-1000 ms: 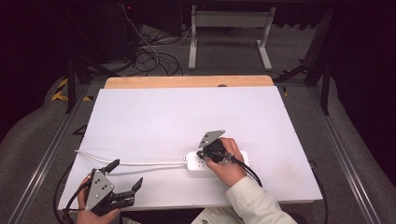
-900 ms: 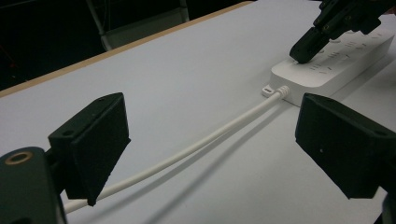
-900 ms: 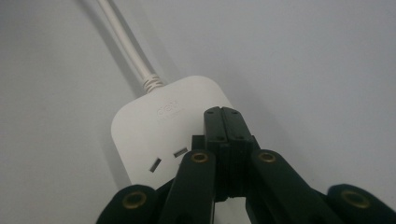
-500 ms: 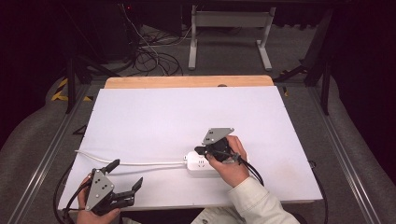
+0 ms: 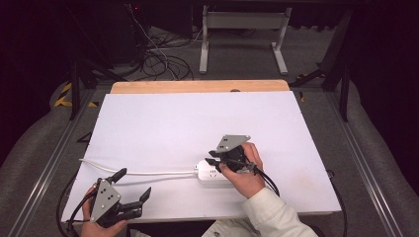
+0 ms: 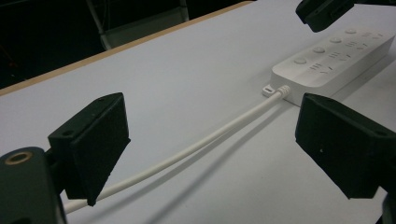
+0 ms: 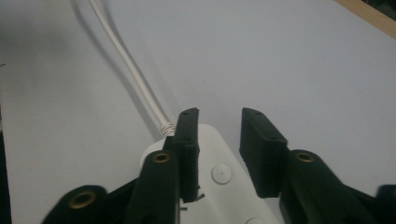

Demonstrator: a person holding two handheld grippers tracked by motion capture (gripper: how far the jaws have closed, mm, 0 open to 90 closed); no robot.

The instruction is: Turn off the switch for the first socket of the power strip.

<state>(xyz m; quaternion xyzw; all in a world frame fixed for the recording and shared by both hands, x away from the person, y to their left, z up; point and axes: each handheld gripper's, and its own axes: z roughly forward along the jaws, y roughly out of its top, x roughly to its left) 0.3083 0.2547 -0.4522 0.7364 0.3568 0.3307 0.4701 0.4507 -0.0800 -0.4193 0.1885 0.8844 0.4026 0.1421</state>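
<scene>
Power strip point(image 5: 213, 173), white, lies flat on the table point(image 5: 163, 123) toward the near edge, right of centre. Its white cord point(image 5: 143, 173) leaves the left end and runs leftward across the table to the left edge.

Right hand-held gripper point(image 5: 215, 159) hovers just above the strip's cord end. Its jaws have just been opening and now stand parted, nothing pinched; in the right gripper view the strip's top face and a round button point(image 7: 221, 174) show through the gap. State: released.

Left hand-held gripper point(image 5: 133, 193) sits at the near left corner, well apart from the strip, jaws spread wide and empty, the cord passing on the table beyond them.

Handling judgement: strip is a rigid plastic bar, light, with a smooth glossy shell likely to slip under hard pads. It should tolerate a firm pinch. Best hold looks to be across the narrow width on the long side walls, near mid-length for balance, keeping pads off the buttons. Cord is limp with some springiness; it will drag and may swing the strip if lifted from one end.
</scene>
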